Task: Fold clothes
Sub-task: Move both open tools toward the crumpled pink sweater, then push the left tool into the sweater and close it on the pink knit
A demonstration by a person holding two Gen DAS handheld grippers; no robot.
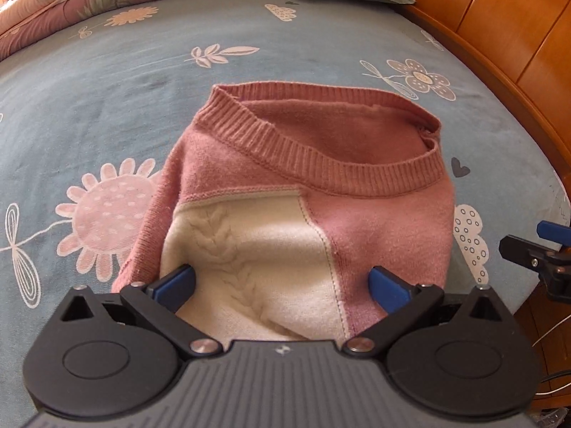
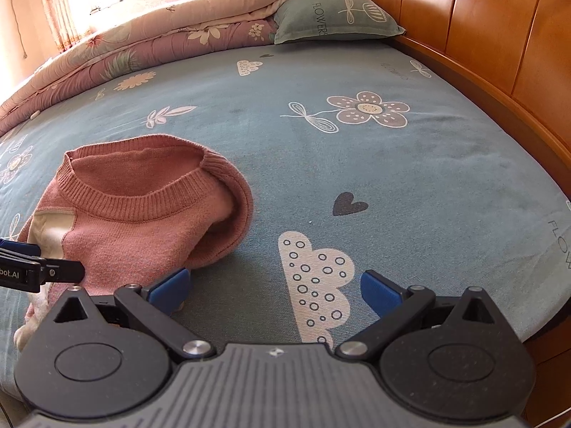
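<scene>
Around my work there is little in the way: a grey-green pillow (image 2: 335,14) lies at the far end of the bed against the wooden headboard (image 2: 481,28), and a folded pink flowered quilt (image 2: 142,46) runs along the far left side, well apart from the sweater. Nothing sits between my tongs and the garment.

My left tongs (image 1: 282,285) are spread wide open just above the near part of the sweater (image 1: 303,185), one blue fingertip over the cream panel and the other over the pink knit, holding nothing. My right tongs (image 2: 273,290) are also open and empty, over bare sheet to the right of the sweater; their left fingertip is just beside the sweater's near right edge, though I cannot tell whether it touches.

The sweater is pink knit with a ribbed round neckline (image 1: 321,164) facing the far side, and a cream cable-knit panel (image 1: 257,249) on its near left part. It lies bunched and partly folded, its right side rolled under, near the near edge of the bed.

The bed carries a blue-grey sheet (image 2: 285,157) printed with flowers, clouds and small hearts. Bright daylight comes through curtains (image 2: 57,7) at the far left.
</scene>
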